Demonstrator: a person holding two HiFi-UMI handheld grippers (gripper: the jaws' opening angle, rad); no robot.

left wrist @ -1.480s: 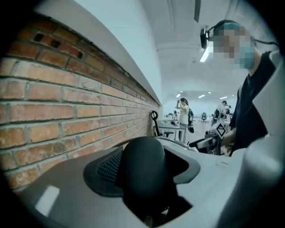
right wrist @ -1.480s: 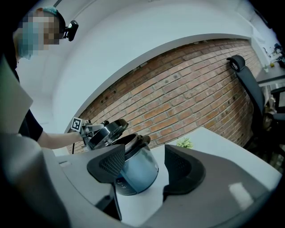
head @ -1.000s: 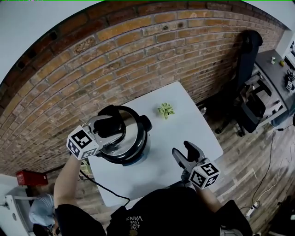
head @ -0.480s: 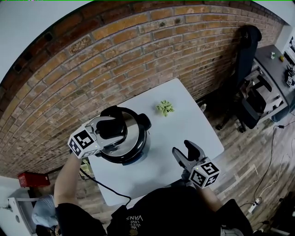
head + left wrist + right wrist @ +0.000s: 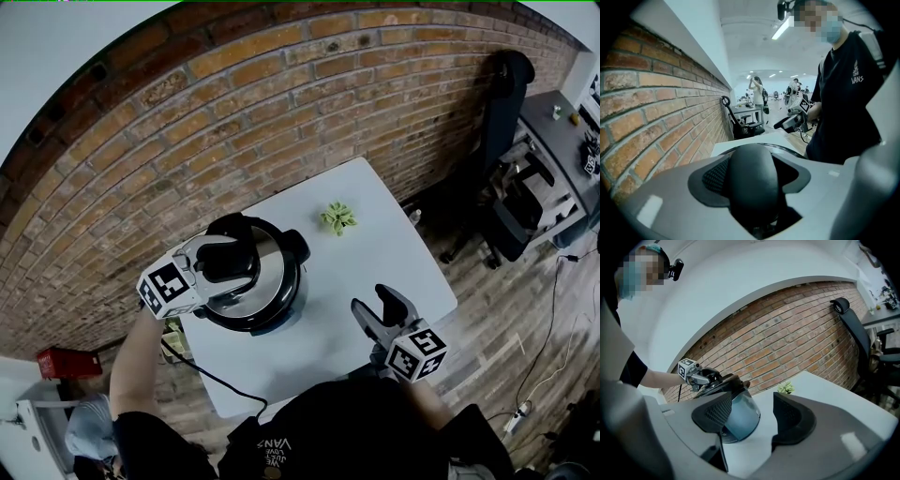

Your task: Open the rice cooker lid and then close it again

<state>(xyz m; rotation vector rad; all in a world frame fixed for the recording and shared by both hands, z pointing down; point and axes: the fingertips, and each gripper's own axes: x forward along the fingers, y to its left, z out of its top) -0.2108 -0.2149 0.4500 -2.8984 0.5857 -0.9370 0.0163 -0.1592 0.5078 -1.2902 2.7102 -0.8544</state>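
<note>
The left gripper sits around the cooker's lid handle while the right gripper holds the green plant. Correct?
The right gripper holds nothing: its jaws stand open over the table, apart from the green plant, as the right gripper view shows. The rest holds.

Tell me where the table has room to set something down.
Free: right half of the table, bordered by rice cooker, green plant and right gripper; also the near strip. Crowded: left side, the cooker with left gripper clamping its lid handle.
</note>
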